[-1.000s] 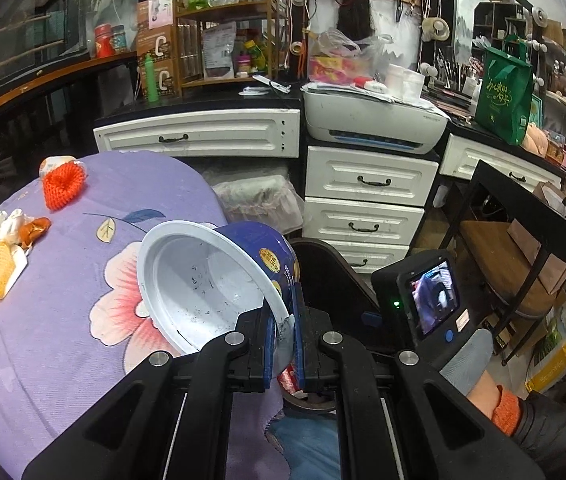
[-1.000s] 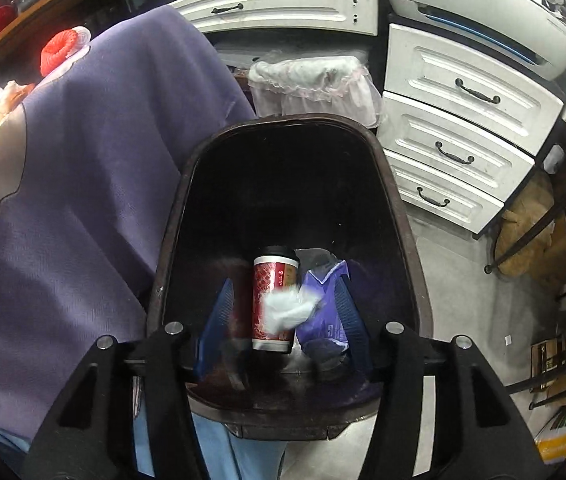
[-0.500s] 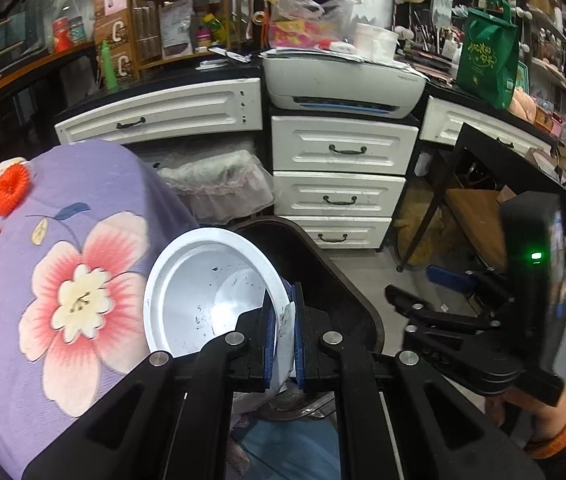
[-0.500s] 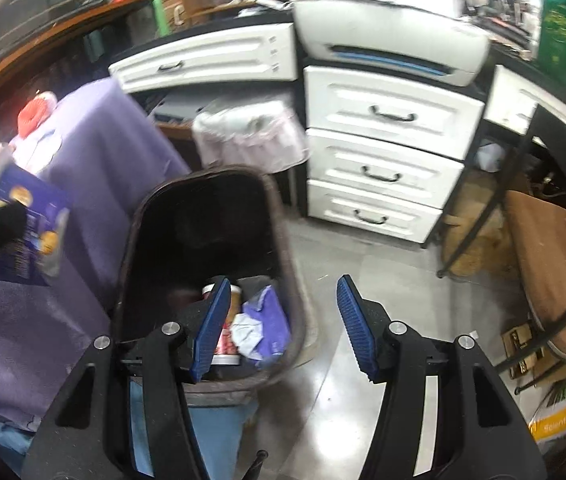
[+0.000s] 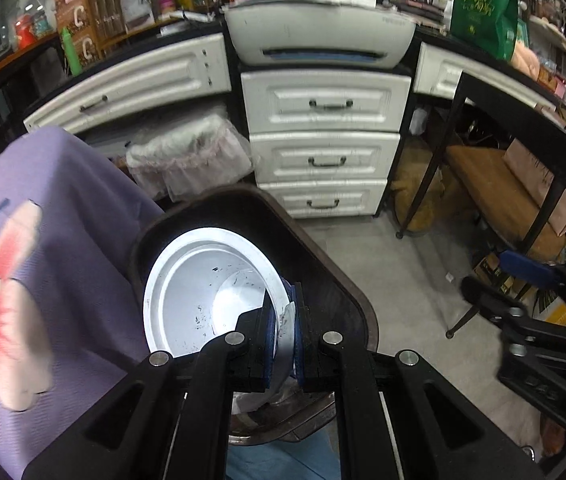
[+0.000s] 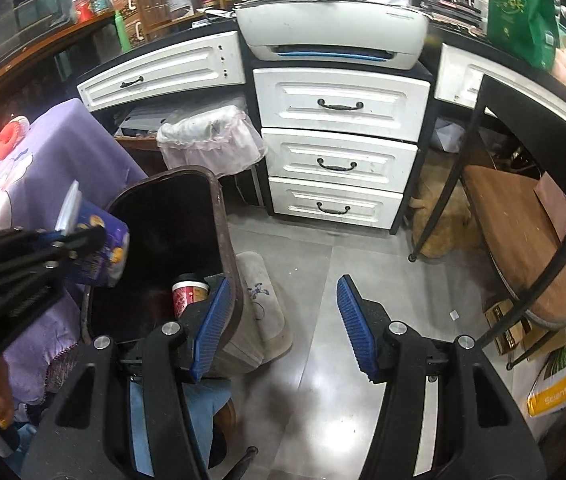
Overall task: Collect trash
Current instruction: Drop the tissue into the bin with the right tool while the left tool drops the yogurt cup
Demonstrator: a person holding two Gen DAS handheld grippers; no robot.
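Two hand-held grippers: left (image 5: 285, 320) pinching bowl (image 5: 203, 292) rim over bin (image 5: 323, 248); right (image 6: 279, 320) spread, empty.

Bright indoor light; glare on the floor (image 6: 323, 392); fisheye bending with dark corners; motion blur on the tablecloth (image 5: 43, 280).

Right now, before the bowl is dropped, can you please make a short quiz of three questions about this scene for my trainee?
1. True or false: the left tool grips the bowl by its rim.
2. What stands inside the black bin? A) a red cup B) a green bottle C) a shoe
3. Fill in: the right tool is ____ and holds nothing.

Key:
1. True; the pads pinch the rim over the bin.
2. A; the red cup stands near the bin's wall.
3. Open.
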